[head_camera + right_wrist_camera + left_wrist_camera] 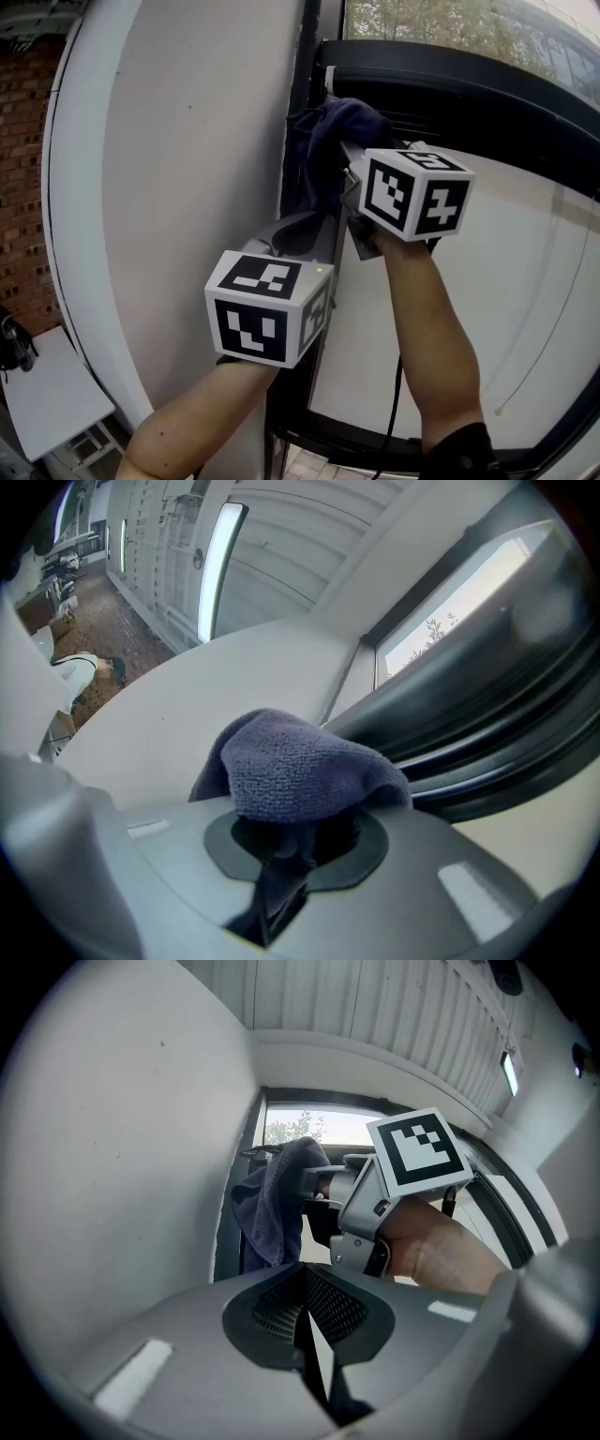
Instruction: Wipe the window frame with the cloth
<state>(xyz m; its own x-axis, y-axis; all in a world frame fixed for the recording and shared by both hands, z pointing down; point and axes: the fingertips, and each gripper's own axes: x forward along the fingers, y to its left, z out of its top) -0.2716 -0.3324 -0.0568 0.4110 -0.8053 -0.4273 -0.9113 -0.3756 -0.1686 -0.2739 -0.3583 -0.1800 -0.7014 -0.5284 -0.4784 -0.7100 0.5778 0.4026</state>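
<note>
Gripping cloth (302, 764) in right gripper (281, 844), left gripper (307, 1314) jaws together

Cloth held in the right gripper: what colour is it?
The cloth is plain dark bluish grey; the right gripper view shows it best.

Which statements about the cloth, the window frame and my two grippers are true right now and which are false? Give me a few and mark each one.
1. The right gripper is shut on the cloth. True.
2. The left gripper holds a second cloth. False: its jaws are together with nothing between them.
3. The cloth is up at the dark window frame, beside the white wall. True.
4. The cloth is white. False: it is dark blue.
5. The cloth lies spread flat. False: it is bunched over the right gripper's jaws.
</note>
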